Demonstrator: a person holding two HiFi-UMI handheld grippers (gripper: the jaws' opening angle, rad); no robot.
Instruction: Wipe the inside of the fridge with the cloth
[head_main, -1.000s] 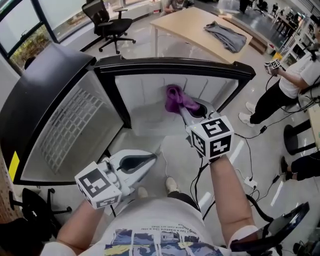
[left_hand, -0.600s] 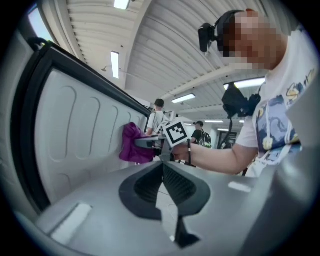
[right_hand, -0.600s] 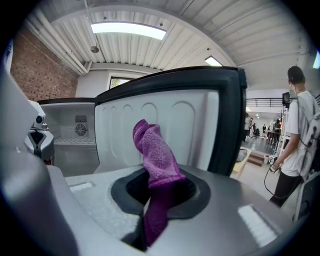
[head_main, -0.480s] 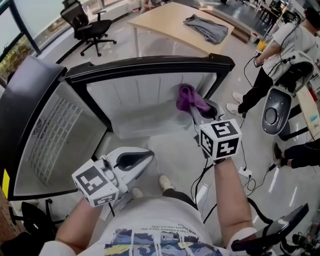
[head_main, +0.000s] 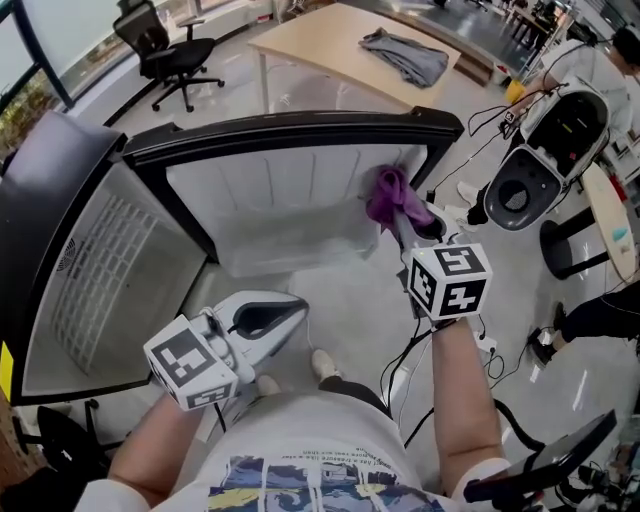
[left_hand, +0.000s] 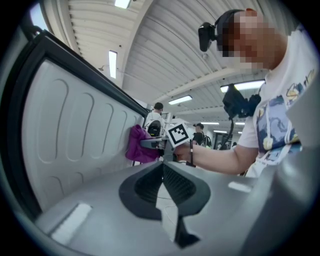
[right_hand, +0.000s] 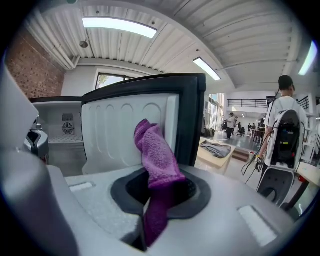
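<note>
Right gripper (head_main: 408, 218) pinches a fuzzy purple cloth (head_main: 390, 195) at one o'clock, beside the ribbed white inner wall of the fridge (head_main: 280, 190). Left gripper (head_main: 293, 309), clenched empty, sits at seven o'clock over glossy grey floor (head_main: 350, 295).

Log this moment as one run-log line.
right gripper: shut on purple cloth, at fridge inner wall | left gripper: shut, empty, outside fridge

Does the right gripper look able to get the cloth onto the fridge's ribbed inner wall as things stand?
Probably yes. The door stands wide open, the right gripper holds the cloth close by the ribbed inner wall, and nothing shows between them.
</note>
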